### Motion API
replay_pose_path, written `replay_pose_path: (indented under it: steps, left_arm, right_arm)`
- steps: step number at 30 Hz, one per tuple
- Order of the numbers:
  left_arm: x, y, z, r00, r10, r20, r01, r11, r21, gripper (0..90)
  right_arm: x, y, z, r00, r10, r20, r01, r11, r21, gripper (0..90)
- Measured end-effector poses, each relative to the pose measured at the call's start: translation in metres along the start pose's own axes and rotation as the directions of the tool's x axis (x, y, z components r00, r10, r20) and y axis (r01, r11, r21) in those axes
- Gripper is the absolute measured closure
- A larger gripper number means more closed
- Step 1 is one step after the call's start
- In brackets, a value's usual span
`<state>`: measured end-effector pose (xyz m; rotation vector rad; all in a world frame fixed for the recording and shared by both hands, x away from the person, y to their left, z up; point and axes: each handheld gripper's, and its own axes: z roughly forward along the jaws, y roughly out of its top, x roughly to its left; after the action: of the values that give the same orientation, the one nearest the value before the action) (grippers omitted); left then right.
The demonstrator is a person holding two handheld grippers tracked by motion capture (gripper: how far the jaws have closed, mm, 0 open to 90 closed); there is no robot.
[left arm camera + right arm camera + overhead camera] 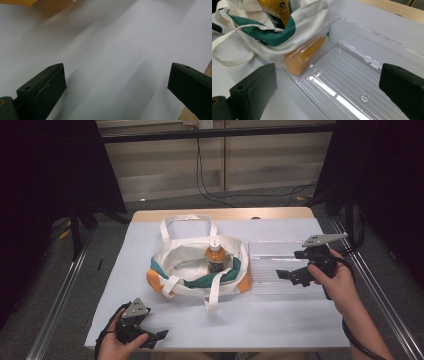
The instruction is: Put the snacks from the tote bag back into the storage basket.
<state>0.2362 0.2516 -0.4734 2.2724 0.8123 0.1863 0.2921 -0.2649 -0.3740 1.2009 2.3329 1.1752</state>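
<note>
A white tote bag (195,262) with green and orange patches lies open in the middle of the table. An orange drink bottle (215,258) with a white cap stands upright inside it. Right of the bag sits a clear plastic tray (272,287), with nothing in it. My right gripper (283,276) hovers over that tray, jaws wide apart and nothing between them; its own view shows the tray (352,82), the bag (287,37) and the bottle (278,10). My left gripper (159,335) rests low at the front left of the table, open and holding nothing.
A white sheet (280,320) covers the table, whose wooden rim (220,214) shows at the far side. Metal rails run along both sides, and black cables lie on the floor beyond. The bag's handles (212,295) trail toward the front.
</note>
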Motion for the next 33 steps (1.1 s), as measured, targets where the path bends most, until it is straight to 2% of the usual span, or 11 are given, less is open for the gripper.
replay_pose_path:
  steps: [4, 5, 11, 21, 22, 26, 29, 33]
  left_arm:
    - [0.0, 0.0, -0.001, 1.0, -0.003, -0.002, 0.003, 1.0, -0.002, 1.4]
    - [0.0, 0.0, -0.001, 0.9999, -0.012, 0.002, 0.012, 0.9999, -0.011, 1.4]
    - [0.001, 0.001, 0.0, 1.0, -0.006, 0.005, 0.006, 1.0, -0.006, 1.3]
    - [0.0, 0.002, 0.0, 0.9999, -0.014, 0.001, 0.014, 0.9999, -0.004, 1.4]
    - [0.001, 0.002, 0.0, 1.0, -0.005, -0.003, 0.005, 1.0, 0.002, 1.4]
    - [0.001, 0.001, 0.0, 0.9998, -0.019, 0.006, 0.02, 0.9997, -0.011, 1.4]
    - [0.002, 0.0, -0.001, 0.9999, -0.012, 0.0, 0.012, 0.9999, -0.008, 1.4]
    - [0.001, 0.0, -0.001, 0.9998, -0.018, 0.005, 0.018, 0.9997, -0.016, 1.3]
  right_arm:
    - [0.003, 0.001, 0.001, 0.9999, -0.011, -0.001, 0.011, 0.9999, 0.008, 2.3]
    - [0.003, 0.0, 0.001, 0.9997, -0.021, 0.014, 0.021, 0.9997, 0.013, 2.3]
    - [0.004, 0.0, 0.002, 0.9995, -0.019, 0.024, 0.018, 0.9989, 0.044, 2.8]
    - [0.01, 0.013, 0.008, 0.9993, -0.028, -0.023, 0.03, 0.9952, 0.094, 3.1]
    - [0.01, 0.017, 0.011, 0.9987, -0.026, -0.044, 0.03, 0.9945, 0.1, 3.3]
    - [0.011, 0.025, 0.016, 0.9969, -0.03, -0.073, 0.038, 0.9929, 0.112, 3.8]
    - [0.01, 0.032, 0.02, 0.9957, -0.026, -0.089, 0.037, 0.9913, 0.126, 4.1]
    - [0.012, 0.039, 0.022, 0.9953, -0.043, -0.087, 0.055, 0.9883, 0.142, 4.2]
